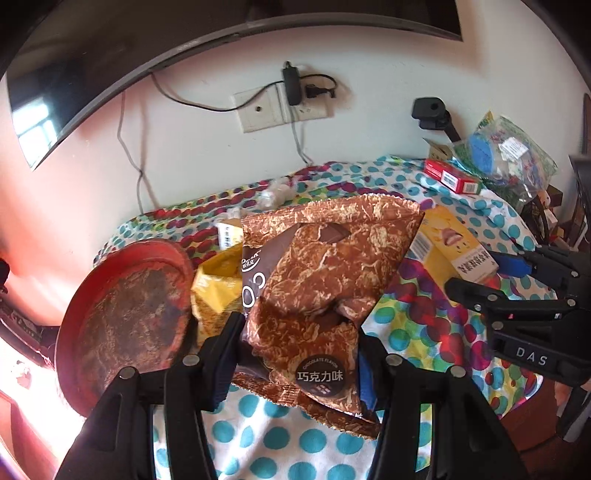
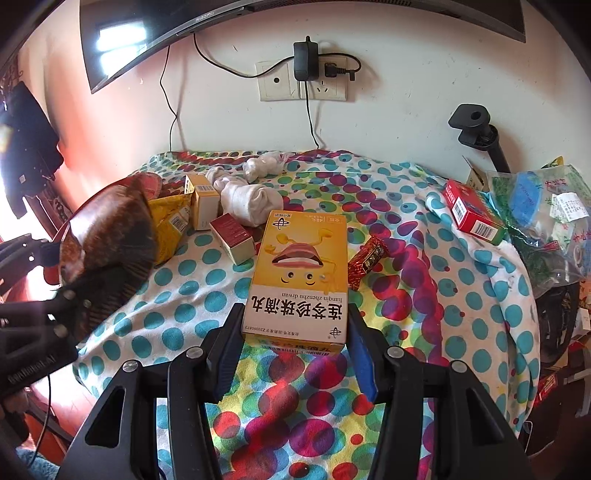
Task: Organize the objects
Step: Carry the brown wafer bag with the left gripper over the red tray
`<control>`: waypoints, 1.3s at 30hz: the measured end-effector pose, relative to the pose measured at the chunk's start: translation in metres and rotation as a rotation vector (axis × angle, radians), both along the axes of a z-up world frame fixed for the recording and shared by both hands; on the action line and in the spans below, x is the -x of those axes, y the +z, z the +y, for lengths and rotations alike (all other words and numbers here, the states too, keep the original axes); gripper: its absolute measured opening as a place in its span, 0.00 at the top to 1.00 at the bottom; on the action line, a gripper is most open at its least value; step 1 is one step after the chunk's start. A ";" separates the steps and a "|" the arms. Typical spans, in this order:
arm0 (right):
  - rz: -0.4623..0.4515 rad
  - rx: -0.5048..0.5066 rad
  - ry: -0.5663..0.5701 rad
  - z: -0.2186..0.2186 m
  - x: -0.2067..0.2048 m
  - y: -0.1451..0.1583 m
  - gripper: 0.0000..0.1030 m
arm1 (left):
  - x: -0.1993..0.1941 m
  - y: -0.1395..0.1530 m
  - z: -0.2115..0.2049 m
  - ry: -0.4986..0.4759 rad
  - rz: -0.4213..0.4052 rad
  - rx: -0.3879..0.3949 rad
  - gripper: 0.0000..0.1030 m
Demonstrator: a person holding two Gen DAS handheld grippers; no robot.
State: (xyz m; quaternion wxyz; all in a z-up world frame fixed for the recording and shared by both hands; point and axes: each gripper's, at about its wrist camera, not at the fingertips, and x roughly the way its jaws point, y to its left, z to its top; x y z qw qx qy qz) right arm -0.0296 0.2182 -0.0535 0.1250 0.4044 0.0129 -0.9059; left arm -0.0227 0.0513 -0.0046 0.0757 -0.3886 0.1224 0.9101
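Your left gripper (image 1: pixel 295 354) has its jaws clamped on the crinkly brown chocolate-flavour snack bag (image 1: pixel 317 273), lifted clear of the polka-dot cloth (image 1: pixel 424 325) beside the round red tray (image 1: pixel 125 306), probably its destination. Your right gripper (image 2: pixel 291 347) straddles the flat yellow cardboard medicine box (image 2: pixel 299 273), jaws apart and not yet gripping, likely lined up for pickup.

Ahead of me a white wall (image 2: pixel 388 122) with a double socket plate (image 2: pixel 303 83), a black adapter (image 2: pixel 306 61) plugged in, cables hanging down. A curved dark monitor (image 2: pixel 295 18) hangs above, reflecting a bright window. Below, a table under a polka-dot cloth (image 2: pixel 424 229); a black clamp arm (image 2: pixel 476 127) at right, reddish light from the left.
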 end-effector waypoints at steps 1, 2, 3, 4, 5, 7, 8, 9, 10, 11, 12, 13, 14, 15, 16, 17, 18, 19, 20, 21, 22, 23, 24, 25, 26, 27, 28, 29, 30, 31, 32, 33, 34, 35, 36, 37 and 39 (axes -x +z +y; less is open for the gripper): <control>-0.003 0.001 -0.001 0.000 0.000 0.000 0.52 | -0.001 0.002 -0.007 0.011 0.000 -0.005 0.47; -0.005 0.002 -0.004 0.000 -0.001 -0.001 0.52 | -0.001 0.003 -0.015 0.027 0.003 -0.006 0.47; -0.006 0.004 -0.007 0.000 -0.002 -0.002 0.52 | -0.001 0.004 -0.021 0.040 0.006 -0.003 0.47; -0.008 0.006 -0.009 0.000 -0.002 -0.002 0.52 | -0.001 0.005 -0.030 0.061 0.008 0.003 0.47; -0.012 0.007 -0.009 -0.001 -0.003 -0.003 0.52 | -0.001 0.005 -0.037 0.076 0.009 0.002 0.47; -0.014 0.008 -0.017 -0.001 -0.004 -0.004 0.52 | 0.001 0.006 -0.054 0.107 0.005 -0.009 0.47; -0.015 0.006 -0.015 -0.002 -0.004 -0.004 0.52 | 0.002 0.006 -0.064 0.128 0.005 -0.010 0.47; -0.015 0.005 -0.016 -0.002 -0.005 -0.004 0.52 | 0.004 0.006 -0.072 0.144 0.007 -0.006 0.47; -0.013 0.005 -0.019 -0.003 -0.005 -0.003 0.52 | 0.005 0.006 -0.080 0.161 0.011 0.001 0.47; -0.012 0.004 -0.018 -0.004 -0.005 -0.003 0.52 | 0.006 0.006 -0.088 0.177 0.013 0.007 0.47; -0.011 0.001 -0.017 -0.004 -0.006 -0.003 0.52 | 0.008 0.005 -0.095 0.194 0.015 0.012 0.47; -0.008 -0.001 -0.019 -0.005 -0.006 -0.002 0.52 | 0.011 0.005 -0.104 0.210 0.017 0.015 0.47; -0.007 -0.002 -0.021 -0.005 -0.007 -0.002 0.52 | 0.013 0.005 -0.112 0.227 0.016 0.018 0.47; -0.008 0.000 -0.022 -0.005 -0.007 -0.002 0.52 | 0.017 0.004 -0.121 0.245 0.012 0.017 0.47; -0.007 0.000 -0.023 -0.005 -0.007 -0.002 0.52 | 0.019 0.002 -0.130 0.263 0.009 0.016 0.47; -0.006 0.000 -0.026 -0.005 -0.007 -0.002 0.52 | 0.022 0.001 -0.139 0.281 0.008 0.021 0.47; -0.007 0.000 -0.026 -0.005 -0.008 -0.002 0.52 | 0.026 -0.001 -0.147 0.297 0.006 0.032 0.47; -0.006 0.000 -0.026 -0.005 -0.008 -0.002 0.52 | 0.029 -0.003 -0.154 0.310 0.004 0.044 0.47; -0.005 -0.001 -0.028 -0.004 -0.008 -0.002 0.52 | 0.034 -0.005 -0.163 0.328 0.004 0.055 0.47; -0.007 -0.002 -0.028 -0.005 -0.008 -0.002 0.52 | 0.037 -0.006 -0.171 0.341 0.003 0.062 0.47; -0.009 -0.005 -0.028 -0.005 -0.008 -0.002 0.52 | 0.041 -0.008 -0.179 0.355 0.002 0.064 0.47; -0.007 -0.008 -0.030 -0.005 -0.008 -0.003 0.52 | 0.045 -0.009 -0.187 0.368 -0.002 0.060 0.47; -0.008 -0.011 -0.030 -0.006 -0.009 -0.003 0.52 | 0.050 -0.011 -0.195 0.380 -0.012 0.057 0.47; -0.011 -0.014 -0.029 -0.006 -0.009 -0.004 0.52 | 0.054 -0.013 -0.203 0.393 -0.022 0.049 0.47; -0.013 -0.018 -0.031 -0.007 -0.009 -0.004 0.52 | 0.058 -0.015 -0.211 0.401 -0.033 0.037 0.47; -0.015 -0.022 -0.032 -0.008 -0.008 -0.005 0.52 | 0.062 -0.017 -0.218 0.410 -0.043 0.029 0.47; -0.018 -0.026 -0.032 -0.009 -0.008 -0.005 0.52 | 0.065 -0.019 -0.225 0.422 -0.049 0.021 0.47; -0.021 -0.029 -0.032 -0.011 -0.007 -0.006 0.52 | 0.070 -0.021 -0.232 0.429 -0.059 0.013 0.47; -0.024 -0.031 -0.034 -0.012 -0.006 -0.006 0.52 | 0.074 -0.023 -0.238 0.436 -0.065 0.009 0.47; -0.026 -0.035 -0.034 -0.013 -0.006 -0.006 0.52 | 0.078 -0.026 -0.244 0.448 -0.073 0.004 0.47; -0.029 -0.039 -0.034 -0.015 -0.005 -0.007 0.52 | 0.083 -0.028 -0.249 0.453 -0.084 0.001 0.47; -0.029 -0.040 -0.034 -0.016 -0.004 -0.007 0.52 | 0.086 -0.031 -0.253 0.458 -0.090 -0.001 0.47; -0.030 -0.043 -0.032 -0.018 -0.004 -0.007 0.52 | 0.090 -0.033 -0.259 0.466 -0.092 0.000 0.47; -0.031 -0.048 -0.031 -0.020 -0.002 -0.007 0.52 | 0.093 -0.035 -0.263 0.472 -0.095 0.002 0.47; -0.028 -0.054 -0.031 -0.022 -0.001 -0.007 0.52 | 0.097 -0.037 -0.267 0.477 -0.100 0.003 0.47; -0.026 -0.059 -0.031 -0.023 0.000 -0.007 0.52 | 0.100 -0.039 -0.271 0.484 -0.102 0.002 0.47; -0.030 -0.071 -0.027 -0.027 0.002 -0.008 0.52 | 0.109 -0.043 -0.277 0.491 -0.108 0.005 0.47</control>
